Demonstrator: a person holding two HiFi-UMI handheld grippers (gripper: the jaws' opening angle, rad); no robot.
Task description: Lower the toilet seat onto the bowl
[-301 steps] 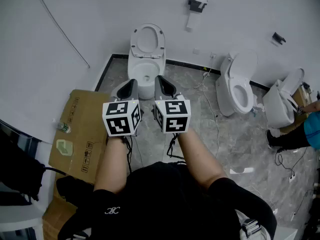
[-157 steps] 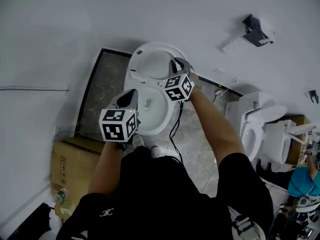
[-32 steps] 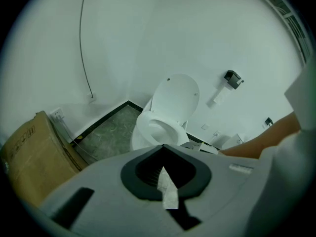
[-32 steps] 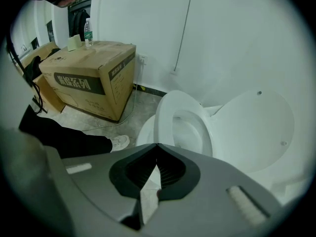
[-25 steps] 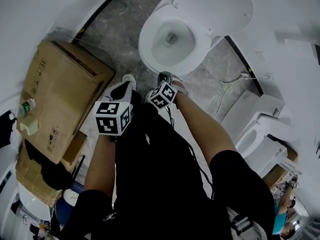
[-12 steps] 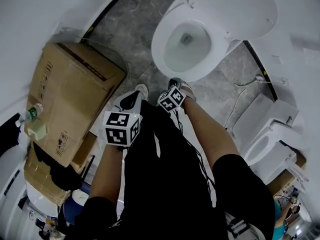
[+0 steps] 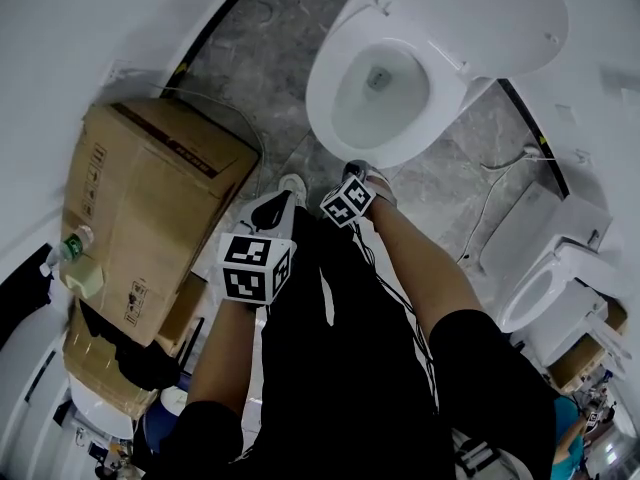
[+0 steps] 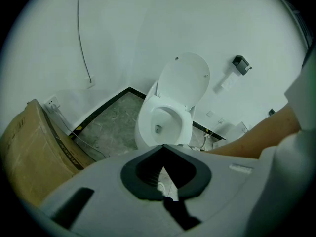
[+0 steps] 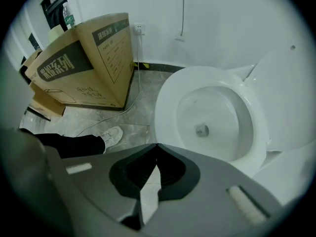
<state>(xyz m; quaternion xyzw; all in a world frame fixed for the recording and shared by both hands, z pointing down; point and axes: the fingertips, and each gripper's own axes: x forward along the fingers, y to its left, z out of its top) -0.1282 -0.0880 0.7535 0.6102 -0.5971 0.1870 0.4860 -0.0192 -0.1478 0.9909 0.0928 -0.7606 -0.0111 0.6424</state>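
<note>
toilet, seat down, lid up; two hand-held grippers idle in front of it.
toilet seat [image 7: 324,96] lies flat on the bowl [image 7: 380,83] at the upper centre of the head view, with the lid [image 7: 490,13] raised against the white wall behind it. left gripper [image 7: 280,201] sits at frame centre over the person's dark trousers, jaws pressed tip to tip with nothing between them, well apart from the seat. right gripper [image 7: 362,172] sits just below the bowl's front rim, not touching it, jaws likewise together and empty. a white shoe [image 7: 293,184] shows between the two grippers. a cardboard box [image 7: 150,198] stands at the left with a bottle [image 7: 72,246] at its lower left edge. a second toilet [image 7: 545,288] stands at the right edge. the floor [image 7: 250,38] is grey stone.
</note>
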